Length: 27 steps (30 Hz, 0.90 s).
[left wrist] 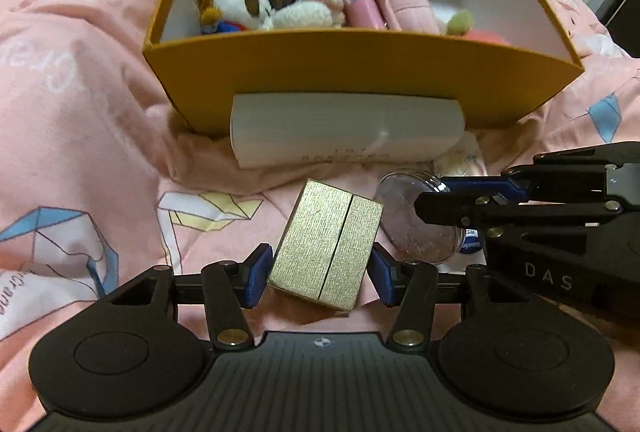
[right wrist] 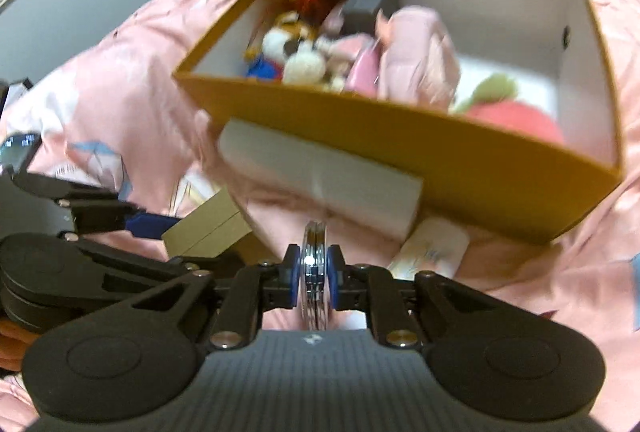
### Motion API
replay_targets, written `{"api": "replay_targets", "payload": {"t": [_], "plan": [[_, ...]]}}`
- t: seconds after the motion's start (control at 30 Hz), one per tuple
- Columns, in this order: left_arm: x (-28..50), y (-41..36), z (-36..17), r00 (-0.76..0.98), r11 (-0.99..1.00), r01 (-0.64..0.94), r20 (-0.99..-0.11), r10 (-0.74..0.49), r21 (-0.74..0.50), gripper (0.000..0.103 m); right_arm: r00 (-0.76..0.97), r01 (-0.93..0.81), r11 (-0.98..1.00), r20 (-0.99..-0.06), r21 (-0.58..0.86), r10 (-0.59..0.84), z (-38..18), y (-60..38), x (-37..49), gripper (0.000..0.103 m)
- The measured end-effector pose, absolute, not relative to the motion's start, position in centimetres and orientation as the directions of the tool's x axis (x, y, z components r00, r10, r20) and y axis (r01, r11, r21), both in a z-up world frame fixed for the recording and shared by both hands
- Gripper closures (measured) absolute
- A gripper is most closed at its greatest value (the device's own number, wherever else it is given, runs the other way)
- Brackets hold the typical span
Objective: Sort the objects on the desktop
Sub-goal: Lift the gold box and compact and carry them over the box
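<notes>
A gold textured box (left wrist: 326, 246) sits tilted between the blue pads of my left gripper (left wrist: 320, 268), and both pads touch its sides. In the right wrist view the same gold box (right wrist: 208, 228) shows at the left, with a left gripper finger (right wrist: 148, 224) against it. My right gripper (right wrist: 315, 264) is shut on a round clear case (right wrist: 316, 252), held edge-on just above the bedding. From the left wrist view this clear case (left wrist: 404, 224) lies right of the gold box, with the right gripper (left wrist: 432, 198) clamped on its rim.
An open orange box (left wrist: 360, 80) stands ahead, holding plush toys (left wrist: 240, 4), pink items and a dark box. A long white box (left wrist: 344, 132) lies against its front wall. A small blue-labelled tin (left wrist: 470, 242) and a white packet (right wrist: 432, 248) rest on the pink quilt (left wrist: 80, 112).
</notes>
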<state>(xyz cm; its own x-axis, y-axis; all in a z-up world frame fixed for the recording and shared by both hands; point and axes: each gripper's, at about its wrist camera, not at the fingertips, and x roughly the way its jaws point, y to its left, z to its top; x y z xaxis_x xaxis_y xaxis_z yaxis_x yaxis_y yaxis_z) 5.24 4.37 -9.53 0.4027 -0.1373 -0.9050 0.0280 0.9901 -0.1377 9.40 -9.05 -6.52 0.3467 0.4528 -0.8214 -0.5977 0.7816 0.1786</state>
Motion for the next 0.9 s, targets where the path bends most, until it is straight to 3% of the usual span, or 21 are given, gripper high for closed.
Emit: {"api": "replay_targets", "payload": {"t": [0.43, 0.9], "plan": [[5.1, 4.7, -9.5, 0.408, 0.989, 0.017, -0.902, -0.144, -0.150, 0.045, 0.303, -0.573, 0.771, -0.803, 0.277, 0.513, -6.1, -10.3, 9.3, 0.086], [4.8, 5.2, -2.7, 0.525, 0.972, -0.008, -0.828, -0.196, -0.235, 0.046, 0.406, -0.576, 0.762, -0.706, 0.295, 0.580, 1.1, -12.9, 8.8, 0.088]]}}
